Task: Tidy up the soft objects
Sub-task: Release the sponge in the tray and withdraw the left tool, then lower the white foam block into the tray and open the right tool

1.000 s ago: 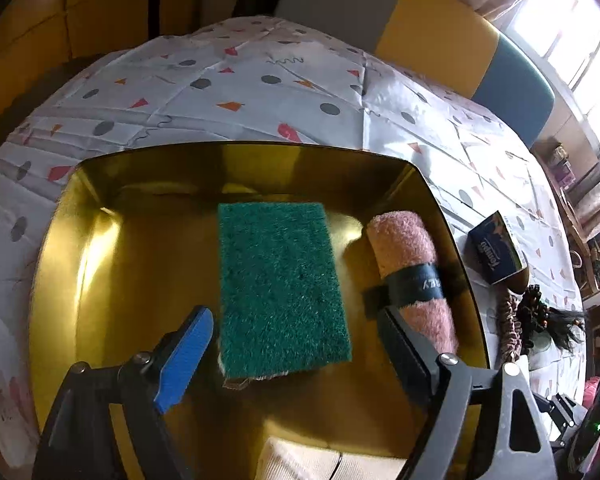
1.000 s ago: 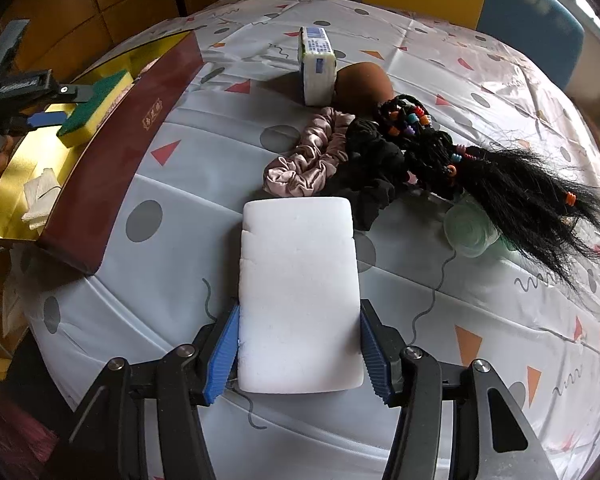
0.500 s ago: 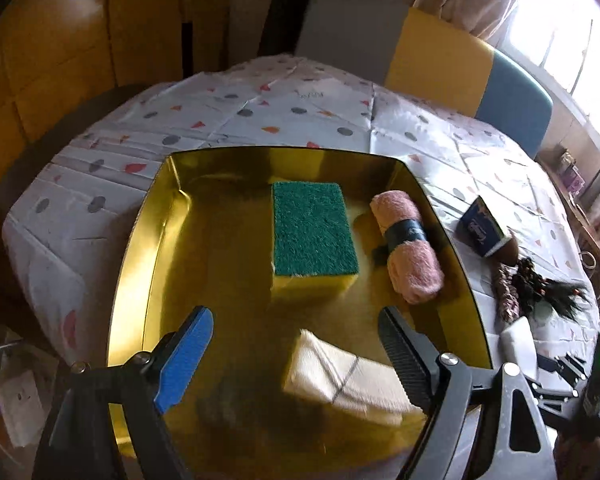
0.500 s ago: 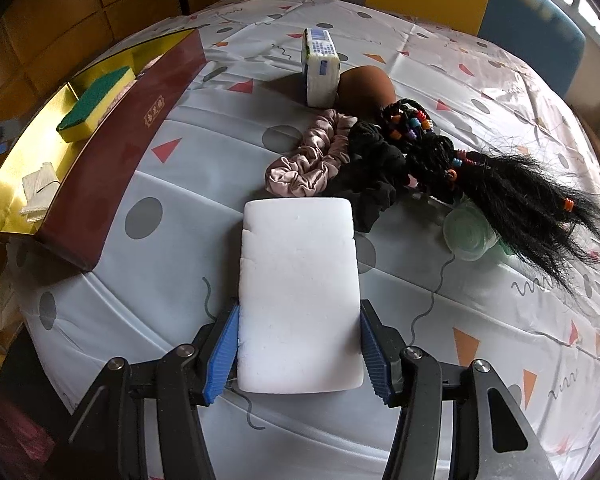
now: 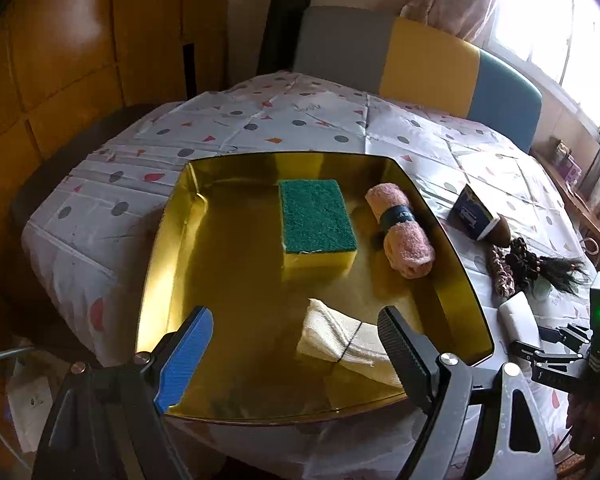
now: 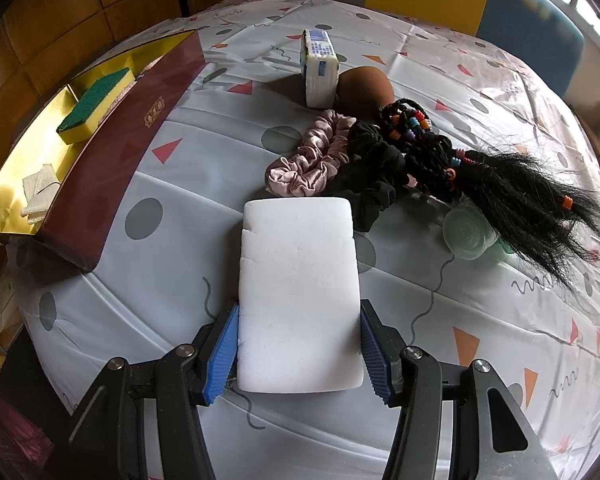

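White foam block [image 6: 298, 296] lies on worktop [image 6: 440, 420], near of pink scrunchie [image 6: 312, 160]; right tool [image 6: 298, 354] pads press its sides. Left tool [image 5: 296, 354] gapes empty over gold tray [image 5: 172, 240] holding green sponge [image 5: 316, 216], rolled towel [image 5: 404, 236].

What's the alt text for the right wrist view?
The right gripper clamps a white foam block lying on a patterned tablecloth. Beyond it lie a pink scrunchie, a black scrunchie, a beaded black hairpiece and a tissue pack; at left, a gold tray holds a green-and-yellow sponge.
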Motion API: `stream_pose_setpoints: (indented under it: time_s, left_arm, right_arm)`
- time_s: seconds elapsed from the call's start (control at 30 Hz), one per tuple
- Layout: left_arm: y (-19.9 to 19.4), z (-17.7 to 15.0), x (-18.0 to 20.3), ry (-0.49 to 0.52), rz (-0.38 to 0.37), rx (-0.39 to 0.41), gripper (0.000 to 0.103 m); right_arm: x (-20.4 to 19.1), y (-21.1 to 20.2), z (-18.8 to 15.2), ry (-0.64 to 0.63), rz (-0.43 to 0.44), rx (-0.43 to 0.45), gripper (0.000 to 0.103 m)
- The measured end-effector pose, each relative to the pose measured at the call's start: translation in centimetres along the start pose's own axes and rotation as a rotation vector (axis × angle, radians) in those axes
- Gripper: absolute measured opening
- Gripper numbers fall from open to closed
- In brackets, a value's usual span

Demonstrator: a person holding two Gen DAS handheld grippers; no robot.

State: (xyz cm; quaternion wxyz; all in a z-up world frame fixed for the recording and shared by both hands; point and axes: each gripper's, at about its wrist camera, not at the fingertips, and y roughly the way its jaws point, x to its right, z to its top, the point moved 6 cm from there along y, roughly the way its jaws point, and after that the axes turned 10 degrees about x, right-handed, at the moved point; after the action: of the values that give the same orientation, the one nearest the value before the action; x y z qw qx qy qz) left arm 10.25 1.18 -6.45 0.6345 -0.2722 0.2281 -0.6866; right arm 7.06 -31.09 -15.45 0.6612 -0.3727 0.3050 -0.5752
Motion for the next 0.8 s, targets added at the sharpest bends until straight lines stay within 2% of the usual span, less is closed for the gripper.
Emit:
stream_pose_setpoints:
  time_s: [0.4, 0.6, 0.8]
  left_arm:
    - [-0.6, -0.1, -1.4, -0.016, 0.002, 0.015, 0.086]
    - [-0.6, -0.2, -1.7, -0.026, 0.000, 0.014, 0.086]
    - [-0.4, -0.5, -2.1, -0.033, 0.000, 0.008, 0.086]
  right_arm:
    - [-0.9, -1.6, 0.4, 0.007, -0.015, 0.027, 0.056]
    - [-1.3, -3.6, 1.1, 0.015, -0.010, 0.080, 0.056]
    - [-3.3, -5.5, 3.5, -0.008, 0.036, 0.150, 0.056]
